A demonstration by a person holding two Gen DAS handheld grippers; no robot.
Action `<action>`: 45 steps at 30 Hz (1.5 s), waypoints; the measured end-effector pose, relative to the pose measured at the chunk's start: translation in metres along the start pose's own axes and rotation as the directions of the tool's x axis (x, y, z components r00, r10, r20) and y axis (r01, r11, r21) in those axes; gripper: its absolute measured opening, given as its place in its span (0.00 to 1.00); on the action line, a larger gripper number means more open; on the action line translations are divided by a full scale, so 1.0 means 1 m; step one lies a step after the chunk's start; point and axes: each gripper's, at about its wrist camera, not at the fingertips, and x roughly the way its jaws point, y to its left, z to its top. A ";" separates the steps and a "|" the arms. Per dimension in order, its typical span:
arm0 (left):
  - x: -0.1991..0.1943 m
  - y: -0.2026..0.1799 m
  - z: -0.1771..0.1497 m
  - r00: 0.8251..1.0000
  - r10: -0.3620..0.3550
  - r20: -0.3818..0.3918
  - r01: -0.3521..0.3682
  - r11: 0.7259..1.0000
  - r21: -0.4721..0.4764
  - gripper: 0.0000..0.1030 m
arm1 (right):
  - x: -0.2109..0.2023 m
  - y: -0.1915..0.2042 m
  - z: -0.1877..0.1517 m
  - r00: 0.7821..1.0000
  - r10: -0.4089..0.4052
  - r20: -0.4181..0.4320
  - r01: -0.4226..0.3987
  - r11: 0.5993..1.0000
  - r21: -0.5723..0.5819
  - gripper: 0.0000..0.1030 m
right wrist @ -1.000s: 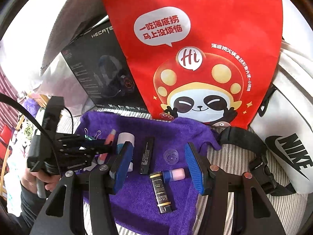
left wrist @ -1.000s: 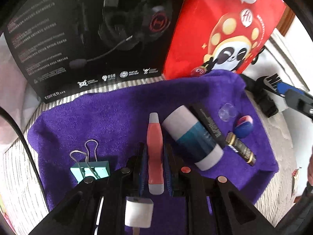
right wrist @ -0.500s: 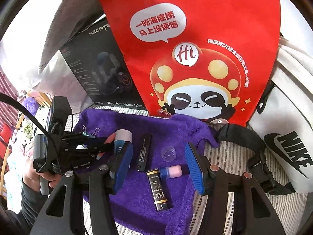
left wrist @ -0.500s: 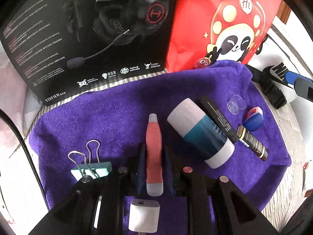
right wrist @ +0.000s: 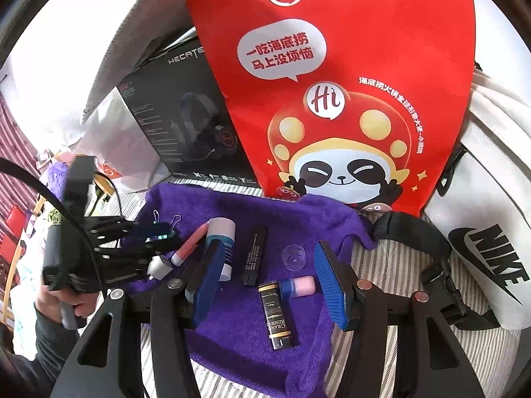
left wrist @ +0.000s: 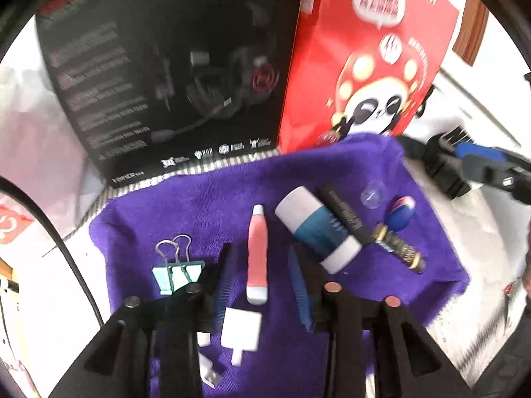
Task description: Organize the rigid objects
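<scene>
A purple towel point(left wrist: 205, 205) holds the items. A pink tube point(left wrist: 257, 255) lies on it between the open jaws of my left gripper point(left wrist: 260, 258), free of both pads. To its right lie a white and teal bottle point(left wrist: 315, 229), a black stick point(left wrist: 346, 214), a gold-banded black tube point(left wrist: 401, 248), a blue and pink piece point(left wrist: 400, 214) and a clear cap point(left wrist: 373, 194). A teal binder clip point(left wrist: 176, 273) lies left. My right gripper point(right wrist: 265, 265) is open and empty above the black stick point(right wrist: 254, 253) and the black tube point(right wrist: 275, 315).
A white charger plug point(left wrist: 240, 328) lies under the left gripper. A black headset box point(left wrist: 166, 76) and a red panda bag point(right wrist: 332, 93) stand behind the towel. A white Nike bag point(right wrist: 488, 258) with a black strap lies right.
My left gripper has opened and let go of the pink tube, which now lies on the towel. The right gripper has stayed open and barely moved.
</scene>
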 end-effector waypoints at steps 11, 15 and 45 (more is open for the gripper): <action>-0.061 0.018 -0.022 0.997 0.059 0.058 -0.058 0.998 -0.019 0.57 | -0.009 0.050 0.007 1.000 0.018 0.026 -0.015 0.993 -0.113 0.63; -0.074 0.023 -0.033 0.995 0.078 0.060 -0.075 0.996 -0.046 0.64 | -0.008 0.063 0.005 1.000 0.002 0.012 0.000 0.990 -0.139 0.63; -0.177 -0.021 -0.121 0.974 0.173 0.150 -0.156 0.981 -0.116 1.00 | -0.093 0.113 -0.116 0.962 -0.273 -0.007 0.272 0.960 0.062 1.00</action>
